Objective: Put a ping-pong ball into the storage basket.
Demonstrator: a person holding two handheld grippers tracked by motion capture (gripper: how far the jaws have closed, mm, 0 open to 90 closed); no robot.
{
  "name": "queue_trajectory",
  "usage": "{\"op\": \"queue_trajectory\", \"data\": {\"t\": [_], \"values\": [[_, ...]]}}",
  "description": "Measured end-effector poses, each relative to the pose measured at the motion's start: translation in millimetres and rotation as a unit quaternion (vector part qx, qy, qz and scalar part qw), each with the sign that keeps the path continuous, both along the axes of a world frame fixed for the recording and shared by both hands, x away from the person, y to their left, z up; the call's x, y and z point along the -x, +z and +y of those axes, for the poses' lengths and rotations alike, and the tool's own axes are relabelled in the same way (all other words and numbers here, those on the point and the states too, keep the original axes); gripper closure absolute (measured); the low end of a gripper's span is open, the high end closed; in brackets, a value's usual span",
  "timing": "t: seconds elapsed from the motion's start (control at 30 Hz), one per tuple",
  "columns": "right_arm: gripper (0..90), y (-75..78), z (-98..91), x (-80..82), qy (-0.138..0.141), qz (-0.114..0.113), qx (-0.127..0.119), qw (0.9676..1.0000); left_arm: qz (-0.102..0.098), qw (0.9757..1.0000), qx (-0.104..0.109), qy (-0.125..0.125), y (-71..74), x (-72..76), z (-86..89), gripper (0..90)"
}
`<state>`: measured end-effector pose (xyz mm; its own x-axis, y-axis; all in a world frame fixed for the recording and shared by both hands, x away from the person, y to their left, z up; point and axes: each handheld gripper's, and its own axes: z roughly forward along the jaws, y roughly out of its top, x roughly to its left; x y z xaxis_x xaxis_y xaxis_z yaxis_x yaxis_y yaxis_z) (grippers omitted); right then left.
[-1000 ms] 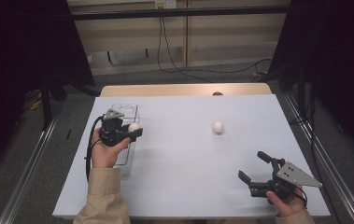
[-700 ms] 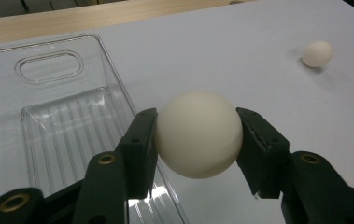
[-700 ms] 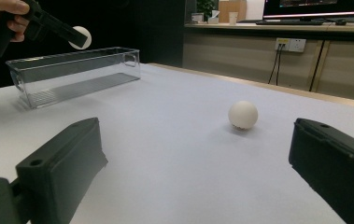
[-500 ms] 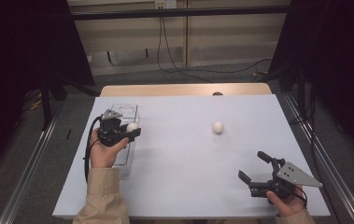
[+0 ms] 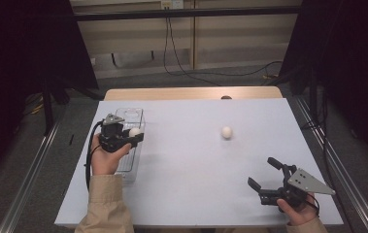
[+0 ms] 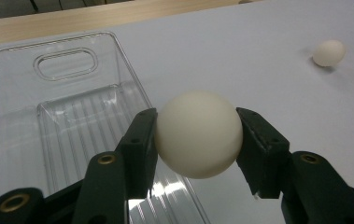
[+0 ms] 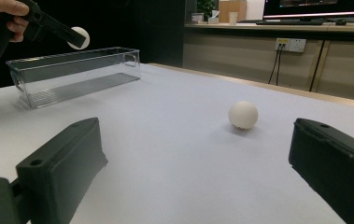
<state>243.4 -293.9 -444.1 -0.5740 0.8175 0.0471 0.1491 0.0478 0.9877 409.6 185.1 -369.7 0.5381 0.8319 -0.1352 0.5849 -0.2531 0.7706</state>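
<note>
High overhead view, two low close views (shared table)

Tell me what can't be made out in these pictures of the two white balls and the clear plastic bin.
- Near end of the clear plastic bin: high view, hidden under the left claw and hand.
- Underside of the held round white ball: left gripper view, faces away from the camera; its height above the bin is unclear.
- Small dark thing at the table's far edge: high view, too small to identify.
- Loose white ball: its far side is unseen.
</note>
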Motion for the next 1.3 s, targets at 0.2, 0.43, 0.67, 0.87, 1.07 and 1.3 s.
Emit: {"op": "queue_trajectory", "data": {"t": [0.2, 0.43, 0.67, 0.87, 1.07, 1.3], "values": [[2.5, 0.0, 0.0, 0.0, 0.0, 0.0, 0.0, 1.0, 0.0, 1.0, 0.0, 0.004, -0.4, -0.3, 4.0, 51.1], [2.4, 0.0, -0.1, 0.0, 0.0, 0.0, 0.0, 1.0, 0.0, 0.9999, -0.006, 0.009, -1.8, -1.0, 6.4, 51.1], [2.5, 0.0, 0.1, 0.0, 0.0, 0.0, 0.0, 1.0, -0.002, 0.9998, -0.005, 0.017, -4.6, -1.9, 11.0, 51.1], [2.5, 0.0, 0.0, 0.0, 0.001, 0.0, 0.0, 1.0, -0.003, 0.9998, -0.006, 0.02, -6.1, -2.6, 13.3, 51.1], [2.5, 0.0, -0.1, 0.0, 0.001, 0.0, 0.0, 1.0, -0.007, 0.9996, -0.009, 0.028, -6.7, -2.3, 15.3, 51.1], [2.5, 0.1, 0.0, 0.0, 0.001, 0.0, -0.001, 1.0, -0.006, 0.9993, -0.014, 0.034, -9.3, -3.2, 18.0, 51.1]]}}
